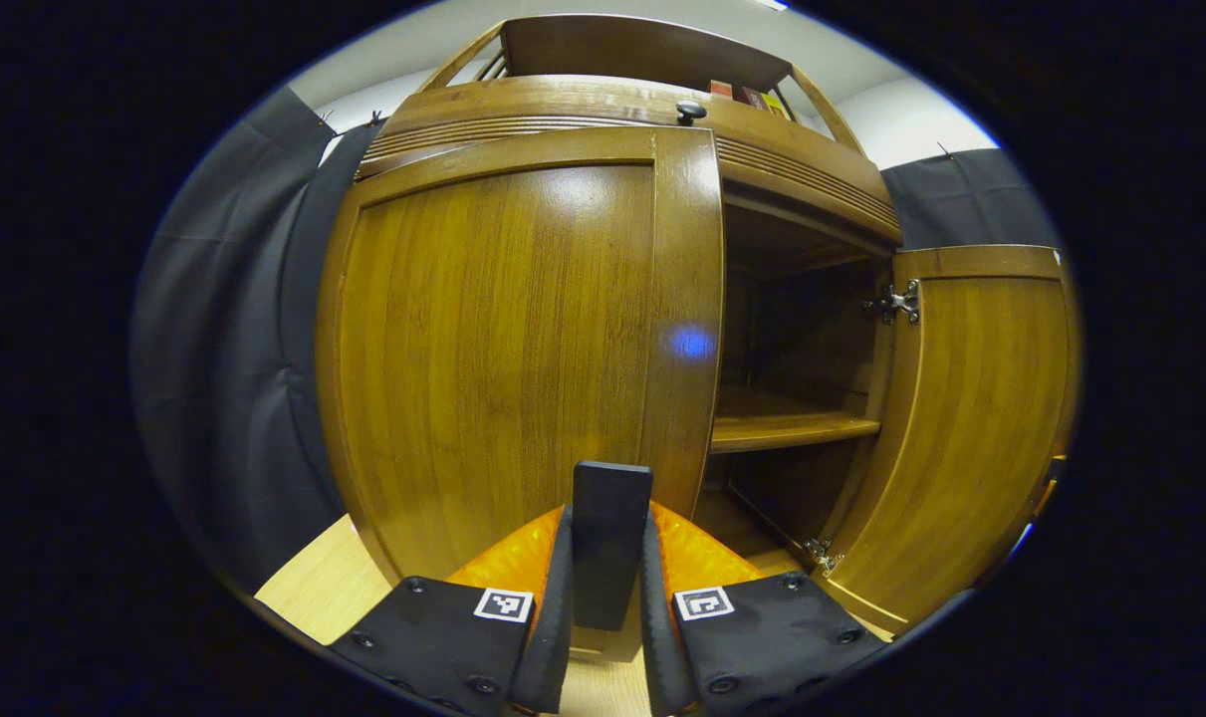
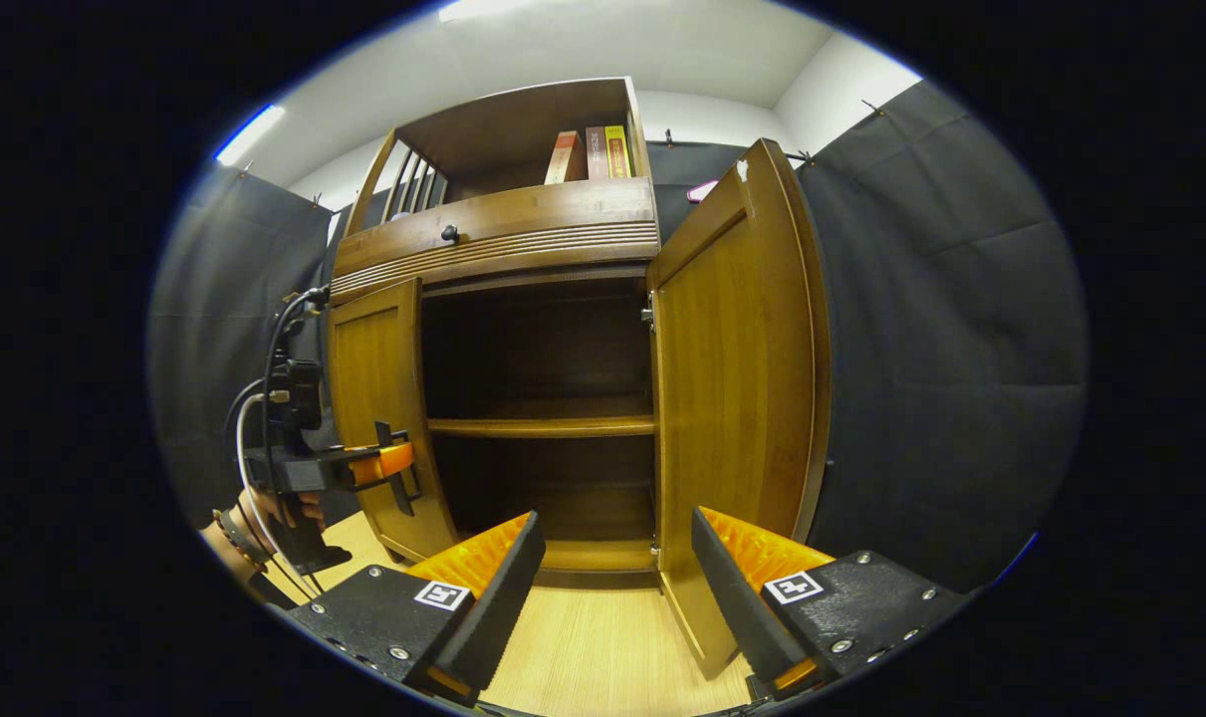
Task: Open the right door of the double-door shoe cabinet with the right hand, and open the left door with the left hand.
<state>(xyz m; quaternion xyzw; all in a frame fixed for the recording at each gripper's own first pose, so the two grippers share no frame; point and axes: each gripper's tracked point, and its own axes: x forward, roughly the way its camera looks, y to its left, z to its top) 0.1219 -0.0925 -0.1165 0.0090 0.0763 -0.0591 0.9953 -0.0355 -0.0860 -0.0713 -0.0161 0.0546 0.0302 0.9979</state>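
Observation:
The brown wooden shoe cabinet point(image 2: 503, 234) stands in front of me. In the left gripper view its left door point(image 1: 503, 339) is close ahead. That door's black upright handle point(image 1: 612, 498) sits between the orange-and-black fingers of my left gripper point(image 1: 610, 563), which is shut on it. The right gripper view shows the left door point(image 2: 373, 398) swung partly out, with the left gripper point(image 2: 388, 466) and a hand point(image 2: 264, 518) at its handle. The right door point(image 2: 742, 398) stands wide open. Below it my right gripper point(image 2: 617, 597) is open, holding nothing and apart from that door.
Inside the cabinet there is a bare wooden shelf point(image 2: 543, 426). Above the doors is a drawer with a dark knob point(image 1: 690, 110), and books point(image 2: 588, 154) stand on the top shelf. Light wooden floor point(image 2: 603, 647) lies below. Black cloth wall point(image 2: 941, 378) hangs right of the open door.

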